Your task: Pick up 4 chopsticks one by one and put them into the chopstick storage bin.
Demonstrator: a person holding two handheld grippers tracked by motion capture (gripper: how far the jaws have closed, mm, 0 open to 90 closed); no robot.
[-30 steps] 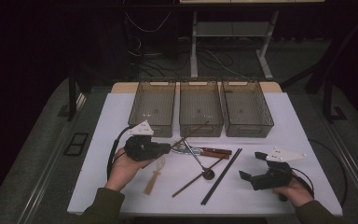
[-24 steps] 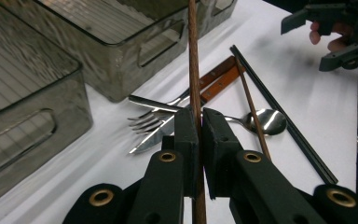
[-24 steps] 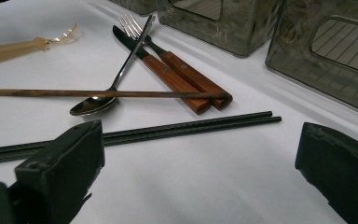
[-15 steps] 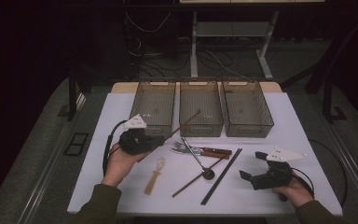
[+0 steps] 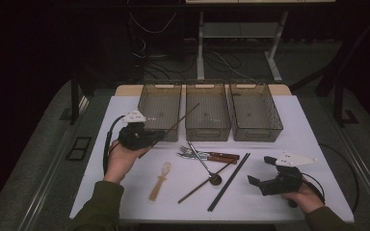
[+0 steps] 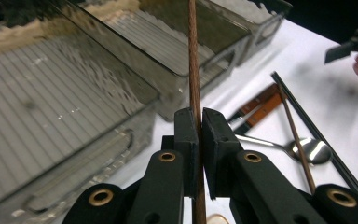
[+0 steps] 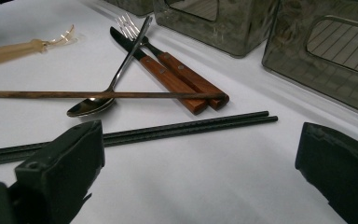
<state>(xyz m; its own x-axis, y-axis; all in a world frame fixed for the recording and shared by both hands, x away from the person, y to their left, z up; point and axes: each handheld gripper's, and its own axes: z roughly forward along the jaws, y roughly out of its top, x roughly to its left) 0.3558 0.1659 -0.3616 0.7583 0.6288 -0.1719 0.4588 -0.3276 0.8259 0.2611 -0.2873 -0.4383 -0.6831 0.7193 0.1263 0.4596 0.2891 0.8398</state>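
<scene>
Jaws of your left gripper (image 6: 199,140) are clamped on a brown chopstick (image 5: 173,126), lifted off the table (image 5: 318,130), its tip angled over the left bin (image 5: 160,107) toward the middle bin (image 5: 207,111). Your right gripper (image 5: 262,173) rests on the table, jaws spread with nothing between them, near the black chopsticks (image 7: 191,125), second brown chopstick (image 7: 102,94), spoon (image 7: 91,106).

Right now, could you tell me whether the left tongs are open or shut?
Shut on the brown chopstick: the left tongs pinch it between both pads.
</scene>
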